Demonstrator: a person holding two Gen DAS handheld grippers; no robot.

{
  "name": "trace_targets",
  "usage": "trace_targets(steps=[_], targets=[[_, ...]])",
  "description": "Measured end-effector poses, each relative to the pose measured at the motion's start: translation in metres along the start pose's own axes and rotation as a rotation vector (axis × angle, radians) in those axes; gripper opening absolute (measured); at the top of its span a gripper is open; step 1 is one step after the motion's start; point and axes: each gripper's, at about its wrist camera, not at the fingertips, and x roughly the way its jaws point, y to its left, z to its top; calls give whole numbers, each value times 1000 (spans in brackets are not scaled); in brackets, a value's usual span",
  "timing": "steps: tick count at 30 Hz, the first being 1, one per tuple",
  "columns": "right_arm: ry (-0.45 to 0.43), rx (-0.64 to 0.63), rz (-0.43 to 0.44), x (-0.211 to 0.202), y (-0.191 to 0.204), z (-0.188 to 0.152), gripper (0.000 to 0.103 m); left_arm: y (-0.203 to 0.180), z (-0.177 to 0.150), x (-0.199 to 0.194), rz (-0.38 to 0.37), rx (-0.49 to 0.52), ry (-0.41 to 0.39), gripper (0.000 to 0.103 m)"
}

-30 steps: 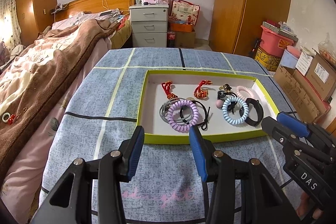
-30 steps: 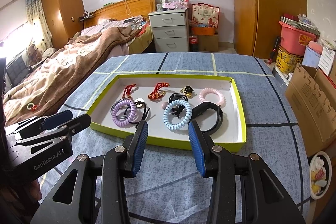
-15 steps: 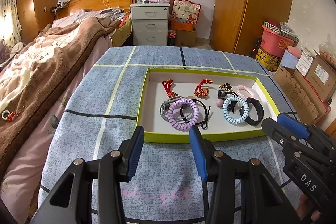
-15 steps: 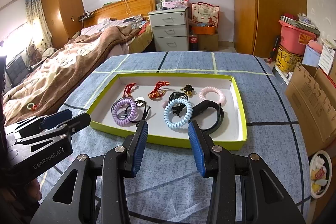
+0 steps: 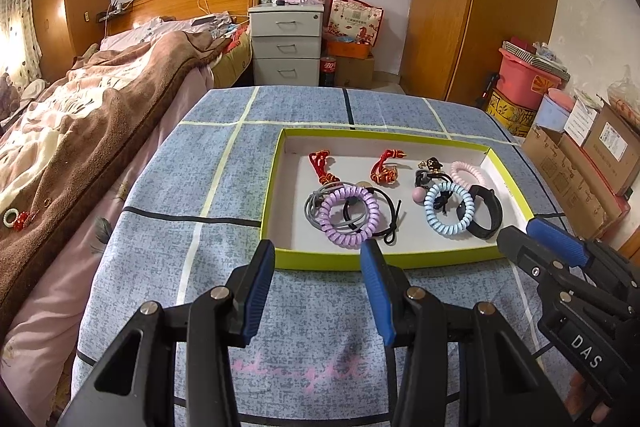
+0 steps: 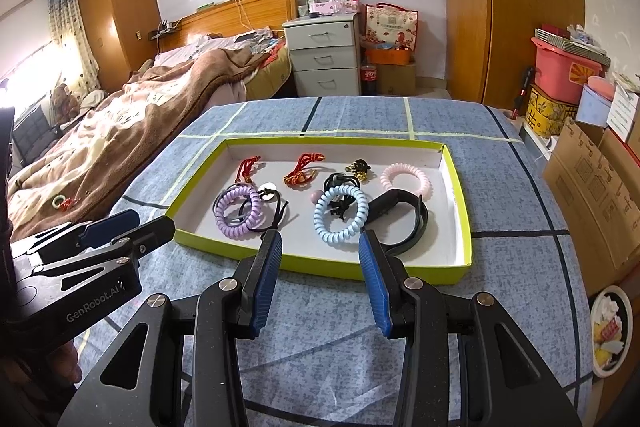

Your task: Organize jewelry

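A shallow tray with a lime-green rim (image 5: 276,187) (image 6: 464,223) lies on the blue checked cloth. Inside it are a purple coil band (image 5: 349,215) (image 6: 239,207), a light blue coil band (image 5: 449,207) (image 6: 341,214), a pink coil band (image 5: 467,171) (image 6: 406,179), a black wristband (image 5: 486,211) (image 6: 400,213), two red knotted cords (image 5: 322,165) (image 6: 304,167), and black and grey hair ties. My left gripper (image 5: 318,261) is open, just short of the tray's near rim. My right gripper (image 6: 320,241) is open too, over the near rim, with nothing between its fingers.
A bed with a brown blanket (image 5: 80,131) runs along the table's left side. Cardboard boxes (image 5: 580,163) and a pink bin (image 6: 564,71) crowd the right. A white drawer unit (image 5: 285,43) stands beyond the far edge. A small dish (image 6: 610,331) sits low at the right.
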Motion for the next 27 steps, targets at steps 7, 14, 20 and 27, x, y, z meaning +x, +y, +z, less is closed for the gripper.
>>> trace_targets(steps=[7, 14, 20, 27], targets=[[1, -1, -1, 0, 1, 0, 41, 1, 0, 1, 4, -1, 3, 46], [1, -2, 1, 0, 1, -1, 41, 1, -1, 1, 5, 0, 4, 46], [0, -1, 0, 0, 0, 0, 41, 1, -1, 1, 8, 0, 2, 46], [0, -1, 1, 0, 1, -1, 41, 2, -2, 1, 9, -1, 8, 46]])
